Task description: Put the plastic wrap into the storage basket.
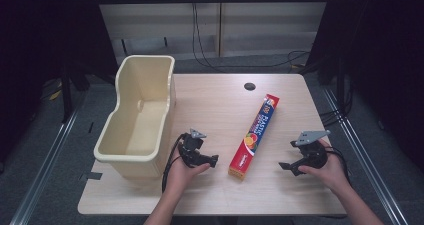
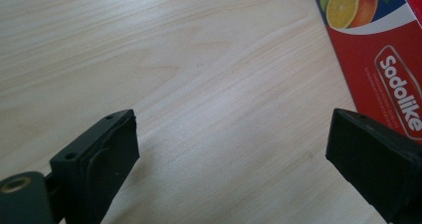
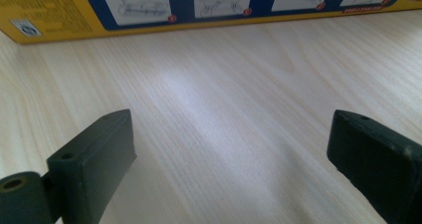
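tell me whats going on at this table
A person holds a gripper in each hand at a wooden table. The left gripper and right gripper flank a long red box of plastic wrap, both open and holding nothing. The box lies flat, untouched. A cream plastic bin stands at the table's left edge.

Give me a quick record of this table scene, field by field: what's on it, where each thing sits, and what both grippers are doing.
surface: light wooden table with a round cable hole
main item: plastic wrap box, lying flat near the middle, long axis running away from the person, slightly slanted
container: cream plastic bin, empty, at the table's left edge
left gripper: open, holding nothing, left of the box's near end
right gripper: open, holding nothing, right of the box
contact: neither gripper touches the box
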